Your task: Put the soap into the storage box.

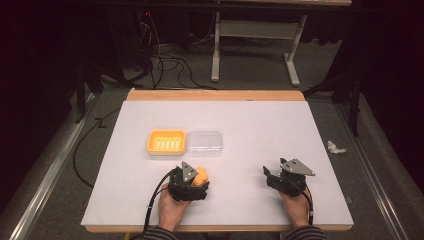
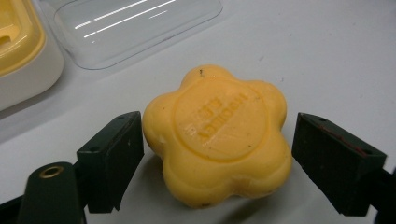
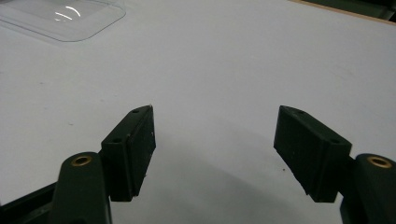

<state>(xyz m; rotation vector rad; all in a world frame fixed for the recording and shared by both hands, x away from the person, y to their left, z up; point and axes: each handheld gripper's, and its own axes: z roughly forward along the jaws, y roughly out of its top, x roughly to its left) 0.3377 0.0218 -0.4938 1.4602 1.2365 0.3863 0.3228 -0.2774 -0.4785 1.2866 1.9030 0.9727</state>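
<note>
Nearest me, both grippers sit low on the white table [image 1: 260, 125].

My left gripper [image 2: 217, 140] has its jaws apart around the flower-shaped yellow soap [image 2: 217, 135]; my right gripper [image 3: 215, 149] gapes over bare table. Farther off lie the yellow soap dish [image 1: 166, 142] and clear lid [image 1: 204, 144].

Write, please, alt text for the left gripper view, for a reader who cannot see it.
A yellow flower-shaped soap lies on the white table between the open jaws of the left gripper, which do not clamp it. Behind it are a clear plastic lid and a yellow soap dish.
</note>
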